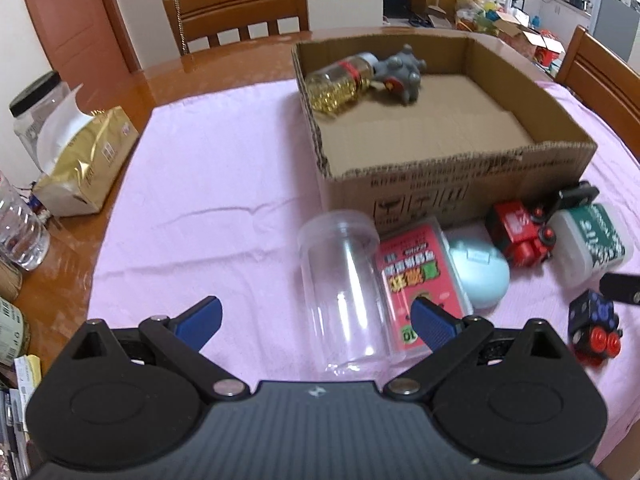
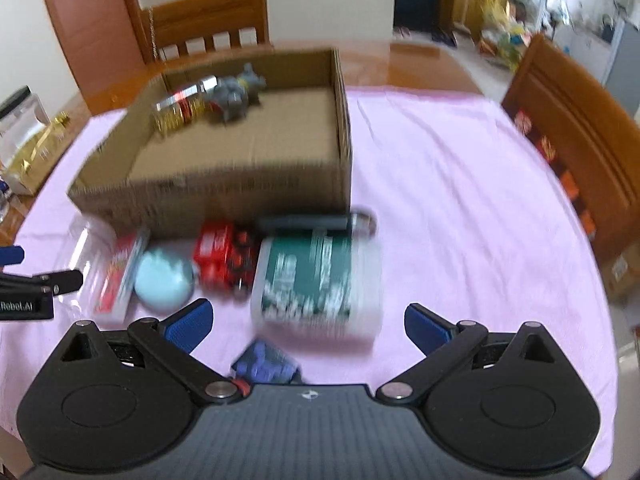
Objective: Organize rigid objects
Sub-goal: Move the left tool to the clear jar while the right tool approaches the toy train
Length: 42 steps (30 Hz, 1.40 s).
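Nearest the lens, the left gripper (image 1: 316, 322) is seen with its blue fingers spread wide and nothing between them. Just beyond it a clear plastic jar (image 1: 344, 280) lies on its side on the pink cloth (image 1: 208, 184), with a red card box (image 1: 420, 280) touching it and partly covered by the right-hand finger. A pale blue egg-shaped thing (image 1: 480, 272), a red toy train (image 1: 520, 236) and a green-labelled tub (image 1: 588, 240) are lined up along the near wall of the cardboard box (image 1: 460, 168). A dark blue toy train (image 1: 594, 328) is cut off by blur near the right edge.

The right gripper (image 2: 308, 326) is likewise held wide apart and empty; everything before it is smeared by motion. In the far left corner of the box, a bottle of gold beads (image 1: 344, 84) and a grey toy (image 1: 400, 72) are found.
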Tool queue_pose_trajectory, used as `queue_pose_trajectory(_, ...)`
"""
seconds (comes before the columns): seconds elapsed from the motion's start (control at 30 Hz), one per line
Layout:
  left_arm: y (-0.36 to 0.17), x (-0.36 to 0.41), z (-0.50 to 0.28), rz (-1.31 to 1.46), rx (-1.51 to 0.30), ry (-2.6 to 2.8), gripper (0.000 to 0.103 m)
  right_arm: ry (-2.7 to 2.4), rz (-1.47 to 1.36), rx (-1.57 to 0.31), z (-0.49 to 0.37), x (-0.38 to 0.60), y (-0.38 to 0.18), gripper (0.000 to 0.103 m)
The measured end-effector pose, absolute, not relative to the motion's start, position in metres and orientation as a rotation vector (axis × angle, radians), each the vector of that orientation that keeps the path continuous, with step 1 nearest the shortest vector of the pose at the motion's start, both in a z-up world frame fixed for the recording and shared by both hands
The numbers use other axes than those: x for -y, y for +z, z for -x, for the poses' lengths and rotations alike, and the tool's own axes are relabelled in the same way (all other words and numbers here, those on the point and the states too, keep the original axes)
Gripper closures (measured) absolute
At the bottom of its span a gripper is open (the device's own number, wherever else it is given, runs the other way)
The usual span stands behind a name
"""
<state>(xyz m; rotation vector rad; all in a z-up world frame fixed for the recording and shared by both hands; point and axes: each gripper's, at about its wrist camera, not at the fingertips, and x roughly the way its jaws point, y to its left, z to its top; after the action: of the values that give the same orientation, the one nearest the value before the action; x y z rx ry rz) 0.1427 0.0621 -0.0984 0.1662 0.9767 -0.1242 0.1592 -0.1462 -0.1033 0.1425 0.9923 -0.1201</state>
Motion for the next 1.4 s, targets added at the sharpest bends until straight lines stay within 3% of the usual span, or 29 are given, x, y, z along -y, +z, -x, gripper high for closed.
queue_pose_trajectory(0.8,-0.117,-0.138,-0.138,-0.153,-1.051,0.018,0.003,-0.244,-0.128,-1.125,-0.146,0.136,-0.146,0.0)
queue_pose_trajectory(1.4,-0.09,-0.102,-0.131,-0.061,-1.122,-0.238,0.004,-0.179,-0.104,-1.141,-0.137,0.146,-0.15,0.0)
